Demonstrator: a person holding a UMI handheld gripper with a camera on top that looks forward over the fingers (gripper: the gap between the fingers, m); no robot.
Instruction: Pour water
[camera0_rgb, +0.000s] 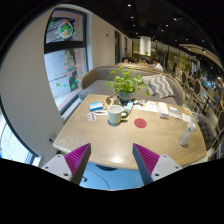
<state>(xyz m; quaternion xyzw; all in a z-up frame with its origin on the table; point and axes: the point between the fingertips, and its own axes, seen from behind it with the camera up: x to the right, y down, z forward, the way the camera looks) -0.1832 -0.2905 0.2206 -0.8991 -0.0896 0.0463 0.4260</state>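
Note:
My gripper (112, 160) is open and empty, its two magenta pads (76, 158) spread wide above the near edge of a round light wooden table (125, 145). Well beyond the fingers, on the table's far half, stands a pale kettle or jug (115, 116) with a dark lid. A red coaster-like disc (140, 123) lies to its right. A clear bottle or glass (186, 133) stands at the table's right side. Nothing is between the fingers.
A potted green plant (129, 83) stands at the table's far side, with small boxes and papers (160, 108) around it. A blue chair seat (110, 178) shows below the fingers. A window (62, 55) is on the left wall.

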